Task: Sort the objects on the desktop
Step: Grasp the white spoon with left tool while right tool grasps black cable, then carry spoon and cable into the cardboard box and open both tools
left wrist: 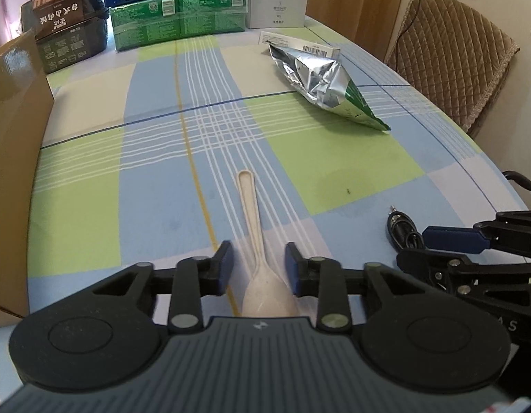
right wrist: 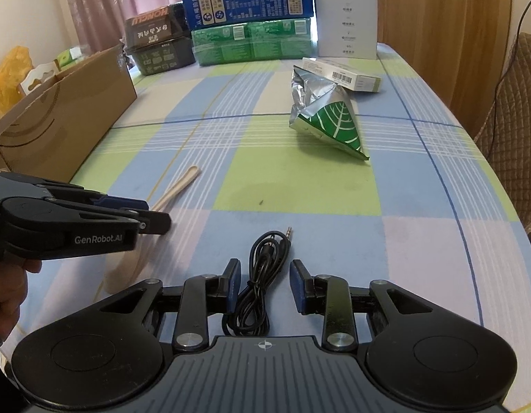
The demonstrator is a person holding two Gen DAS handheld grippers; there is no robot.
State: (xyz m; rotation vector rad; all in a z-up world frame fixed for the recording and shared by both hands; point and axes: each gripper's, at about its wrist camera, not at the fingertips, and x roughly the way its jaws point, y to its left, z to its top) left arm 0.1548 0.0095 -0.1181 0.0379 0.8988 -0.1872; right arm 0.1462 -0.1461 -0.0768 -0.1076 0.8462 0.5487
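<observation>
The left gripper (left wrist: 258,268) is shown low over the desk (left wrist: 334,158), its jaws parted narrowly on either side of a cream spoon (left wrist: 256,247); a gap is seen on each side, so the spoon is not pressed. The spoon lies flat on the checked cloth, bowl toward the camera, handle pointing away. The right gripper (right wrist: 263,285) is set over a coiled black audio cable (right wrist: 255,296), its jaws likewise narrowly parted, with the coil between them and lying on the desk. A crumpled silver and green foil bag (right wrist: 320,117) rests further back, touching a small white carton (right wrist: 344,75). A cardboard box (right wrist: 65,120) stands at the left edge.
</observation>
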